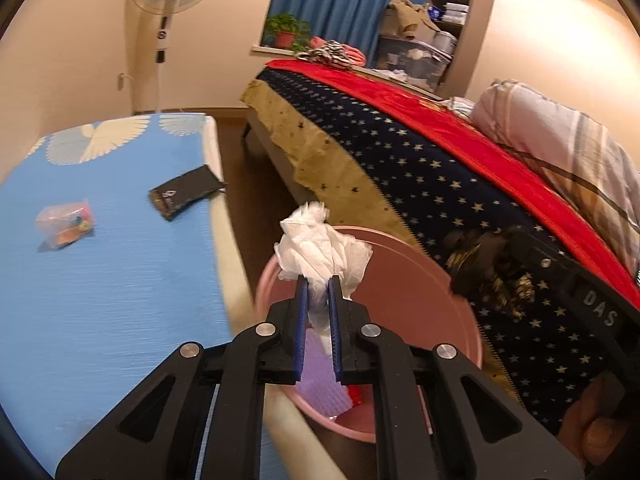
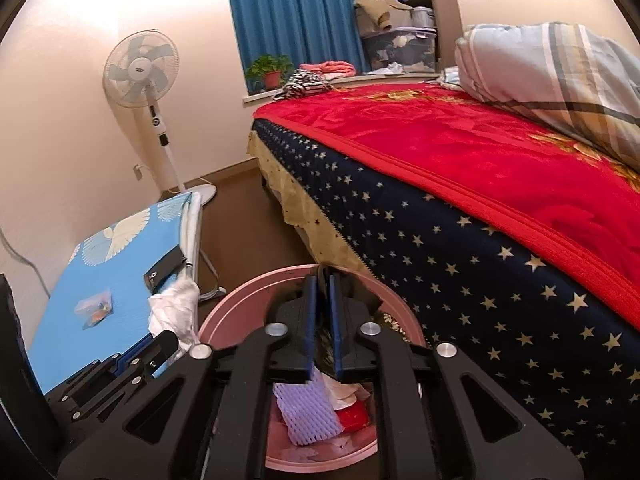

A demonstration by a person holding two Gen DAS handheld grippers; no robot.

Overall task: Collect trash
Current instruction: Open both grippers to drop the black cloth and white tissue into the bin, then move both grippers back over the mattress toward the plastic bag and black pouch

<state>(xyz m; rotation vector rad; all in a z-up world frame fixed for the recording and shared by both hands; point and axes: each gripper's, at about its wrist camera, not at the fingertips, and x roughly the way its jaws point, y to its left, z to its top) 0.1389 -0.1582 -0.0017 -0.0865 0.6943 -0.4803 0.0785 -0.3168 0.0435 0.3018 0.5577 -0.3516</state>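
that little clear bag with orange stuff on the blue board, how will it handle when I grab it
The clear bag looks thin and crinkled, so probably floppy and light. Its glossy film may slip in the tongs. It lies flat on the blue board, so it is unlikely to roll.

A home bedroom. Bed (image 2: 460, 184) under a red blanket (image 2: 472, 148) filling the right side, folded plaid quilt (image 2: 560, 72) at upper right, blue curtain (image 2: 296, 12) at top centre, standing fan (image 2: 140, 68) at upper left, cluttered shelves (image 1: 452, 4) at top right.
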